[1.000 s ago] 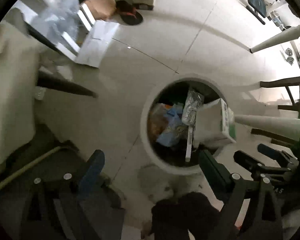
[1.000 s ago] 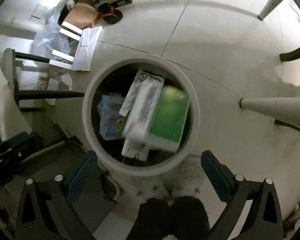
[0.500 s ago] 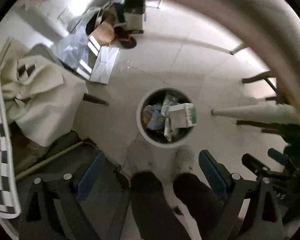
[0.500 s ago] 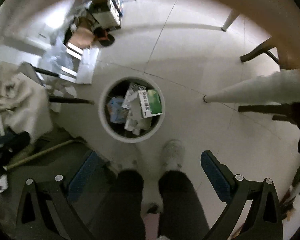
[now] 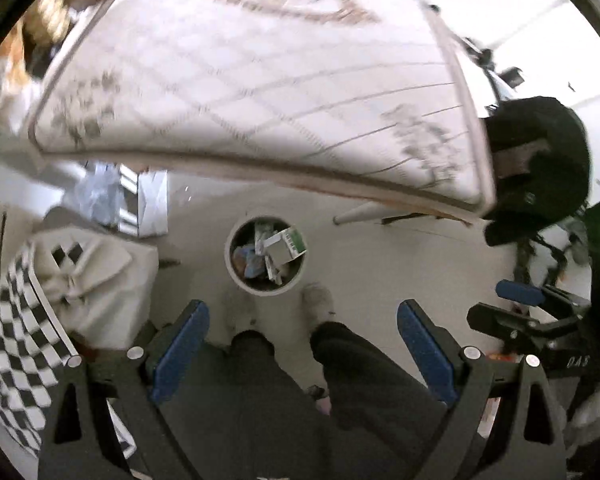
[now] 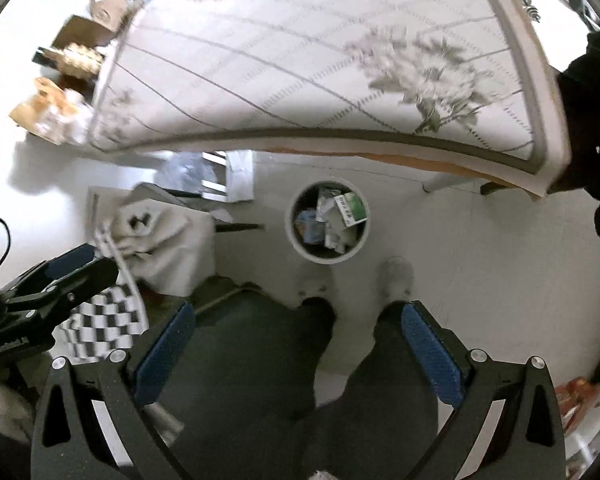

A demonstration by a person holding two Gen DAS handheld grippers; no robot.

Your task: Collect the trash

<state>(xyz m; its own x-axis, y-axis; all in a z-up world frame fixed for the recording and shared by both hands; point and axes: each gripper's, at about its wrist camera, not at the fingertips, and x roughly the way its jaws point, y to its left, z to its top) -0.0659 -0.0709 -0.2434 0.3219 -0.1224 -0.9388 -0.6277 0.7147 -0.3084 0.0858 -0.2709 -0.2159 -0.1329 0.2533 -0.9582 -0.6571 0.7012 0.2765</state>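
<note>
Trash bin (image 6: 327, 222) on floor, filled with wrappers and a green-white box (image 6: 351, 209). Left hand-held gripper (image 5: 302, 350) and right hand-held gripper (image 6: 298, 356) both spread wide, nothing gripped. Table (image 6: 300, 60) appears cleared; collection judged nearly complete.

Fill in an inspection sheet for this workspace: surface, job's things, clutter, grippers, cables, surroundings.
Surface: pale tiled floor; floral-patterned tabletop above.
Job's things: round white trash bin on the floor, holding a green-and-white box and wrappers.
Clutter: cardboard boxes beyond the table's far left corner.
Grippers: left gripper open, empty; right gripper open, empty.
Cables: black cord at left edge.
Surroundings: checkered cloth, person's legs.
</note>
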